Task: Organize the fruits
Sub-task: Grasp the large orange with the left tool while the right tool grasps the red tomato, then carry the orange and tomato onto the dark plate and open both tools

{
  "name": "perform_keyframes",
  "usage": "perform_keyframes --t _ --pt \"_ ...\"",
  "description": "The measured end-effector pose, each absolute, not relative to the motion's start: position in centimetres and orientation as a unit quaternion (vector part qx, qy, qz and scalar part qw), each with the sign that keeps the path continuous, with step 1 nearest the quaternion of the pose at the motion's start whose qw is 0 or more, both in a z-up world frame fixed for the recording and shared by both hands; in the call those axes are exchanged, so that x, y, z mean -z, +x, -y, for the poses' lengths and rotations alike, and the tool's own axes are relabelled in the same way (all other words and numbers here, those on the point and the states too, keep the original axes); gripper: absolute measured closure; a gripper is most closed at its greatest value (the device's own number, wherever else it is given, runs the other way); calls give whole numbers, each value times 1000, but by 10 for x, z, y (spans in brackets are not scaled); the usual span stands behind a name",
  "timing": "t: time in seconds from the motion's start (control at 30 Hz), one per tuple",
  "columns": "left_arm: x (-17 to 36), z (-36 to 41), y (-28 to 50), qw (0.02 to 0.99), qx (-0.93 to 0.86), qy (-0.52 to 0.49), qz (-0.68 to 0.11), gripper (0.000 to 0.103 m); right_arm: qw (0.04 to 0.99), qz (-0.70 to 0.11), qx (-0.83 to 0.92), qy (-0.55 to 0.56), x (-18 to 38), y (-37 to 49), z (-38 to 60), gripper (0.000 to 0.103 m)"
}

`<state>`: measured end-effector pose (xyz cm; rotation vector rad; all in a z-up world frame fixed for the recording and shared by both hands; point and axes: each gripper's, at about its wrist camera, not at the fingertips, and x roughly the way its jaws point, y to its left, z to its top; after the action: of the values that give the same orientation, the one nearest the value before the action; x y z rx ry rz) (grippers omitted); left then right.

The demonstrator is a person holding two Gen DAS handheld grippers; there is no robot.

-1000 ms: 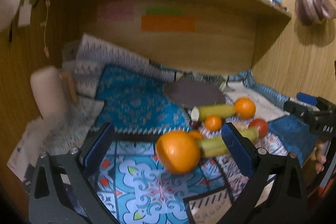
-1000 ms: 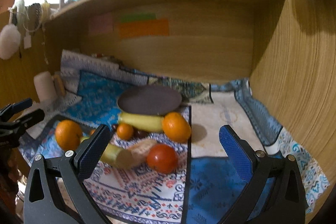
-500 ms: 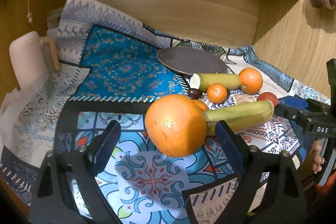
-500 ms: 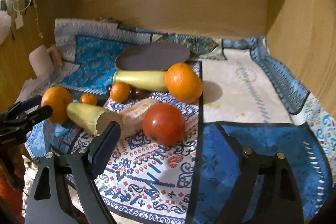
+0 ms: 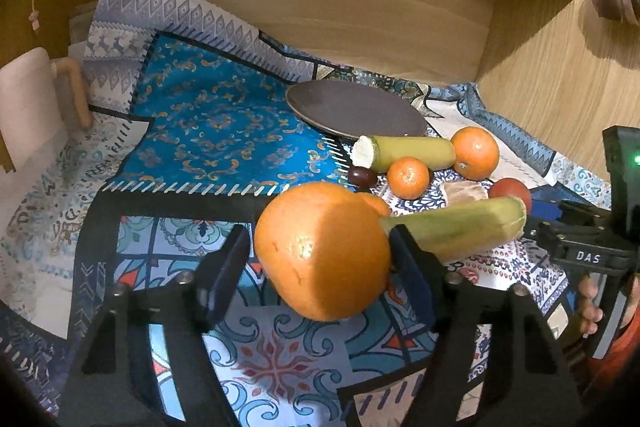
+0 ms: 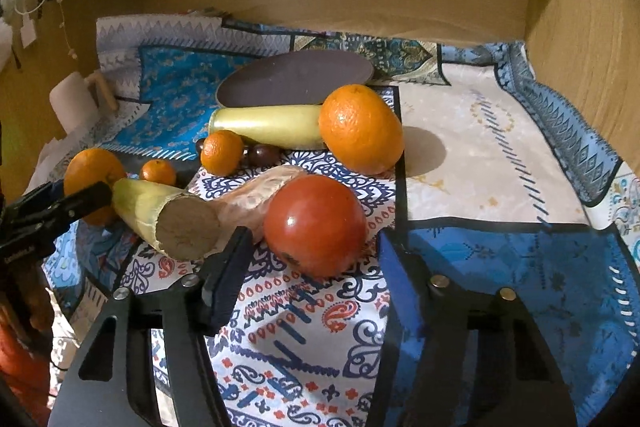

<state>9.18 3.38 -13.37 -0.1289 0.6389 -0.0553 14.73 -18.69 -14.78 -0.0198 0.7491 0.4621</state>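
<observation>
A large orange (image 5: 320, 251) rests on the patterned cloth between the fingers of my left gripper (image 5: 320, 259). The jaws are closing; the right pad is at the orange's skin and a sliver of gap remains on the left. A red tomato (image 6: 316, 223) sits between the fingers of my right gripper (image 6: 314, 255), whose jaws are also closing with small gaps on both sides. Behind lie two cut banana pieces (image 6: 268, 125) (image 6: 168, 215), another big orange (image 6: 360, 129), small mandarins (image 6: 222, 151) and a dark plate (image 6: 296, 79).
A pale mug (image 5: 24, 99) stands at the far left against the wooden wall. Dark grapes (image 6: 262, 154) and a beige wrapped piece (image 6: 256, 195) lie among the fruit. Wooden walls close in the back and right. The right gripper's black frame (image 5: 584, 251) shows at the left view's right edge.
Both grippers have sunk towards the cloth and tilted down. Their jaws have narrowed from wide open, the left around the large orange and the right around the tomato.
</observation>
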Motion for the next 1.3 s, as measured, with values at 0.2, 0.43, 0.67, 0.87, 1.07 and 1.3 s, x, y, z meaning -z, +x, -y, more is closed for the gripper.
perform_keyframes --t 0.2,0.43,0.67,0.87,1.07,1.3 --pt "133 -35 93 946 36 -61 -317 38 904 -363 -227 -11 150 151 182 53" --pt "130 -37 96 944 39 -60 -323 38 904 -363 -227 -7 148 152 184 56" --pt "126 -43 98 945 20 -58 -321 39 912 -347 -218 -3 136 148 191 56" --pt "117 -52 101 946 8 -59 -317 39 918 -335 -212 5 125 150 197 56" --pt "92 -53 110 955 7 -44 -294 39 926 -313 -208 9 107 154 201 56" --pt "55 -52 130 964 18 -30 -262 39 937 -282 -204 11 80 169 205 56"
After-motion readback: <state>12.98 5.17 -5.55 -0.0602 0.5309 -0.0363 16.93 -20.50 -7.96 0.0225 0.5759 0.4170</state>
